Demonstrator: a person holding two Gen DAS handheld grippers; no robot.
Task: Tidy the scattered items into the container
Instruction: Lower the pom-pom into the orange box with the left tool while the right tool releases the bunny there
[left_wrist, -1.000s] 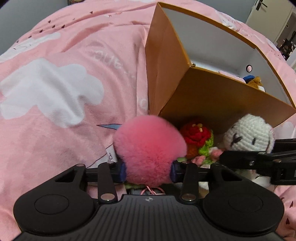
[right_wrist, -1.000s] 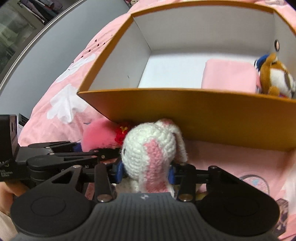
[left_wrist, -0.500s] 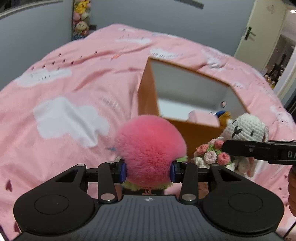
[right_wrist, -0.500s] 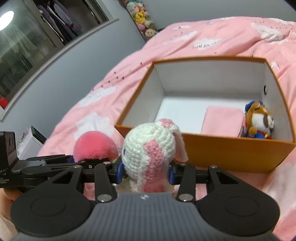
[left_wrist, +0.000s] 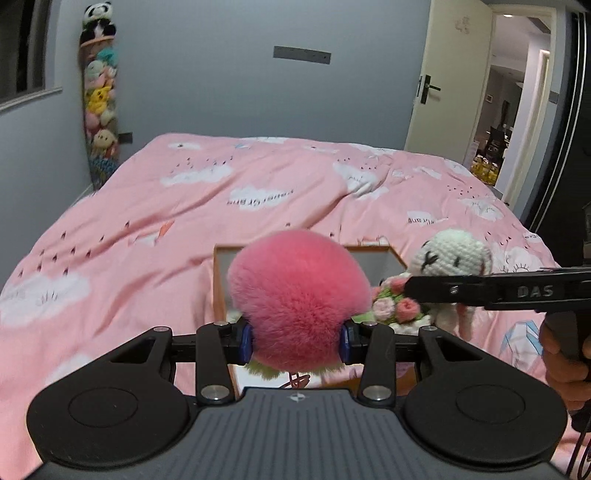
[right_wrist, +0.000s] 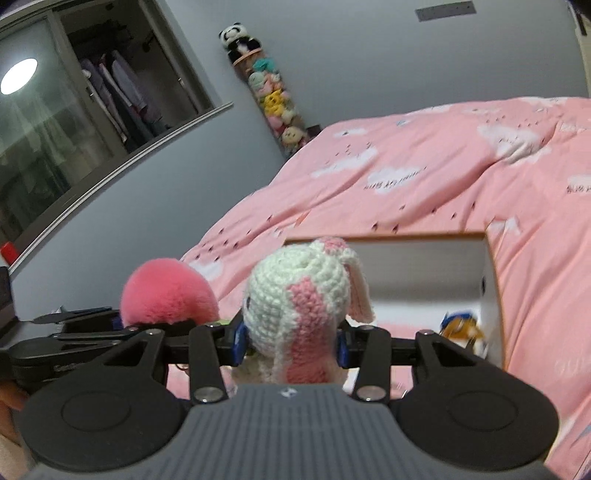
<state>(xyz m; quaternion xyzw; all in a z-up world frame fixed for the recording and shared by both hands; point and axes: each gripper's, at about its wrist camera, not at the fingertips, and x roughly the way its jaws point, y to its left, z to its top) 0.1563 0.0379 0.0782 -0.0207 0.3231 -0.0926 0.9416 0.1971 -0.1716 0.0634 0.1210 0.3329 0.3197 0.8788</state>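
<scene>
While the left gripper pinches the pompom and the right gripper pinches the bunny, both toys hang over the near edge of the box at the frame centre. This looks like the carrying step; next, each should go further over the box and open. "DAS" stands on the right gripper's side at mid right of the left view; the blanket print is not readable.

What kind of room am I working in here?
A bedroom, most likely a child's: a bed with a pink cloud-print duvet, a hanging column of plush toys on the grey wall, and an open door behind it.
</scene>
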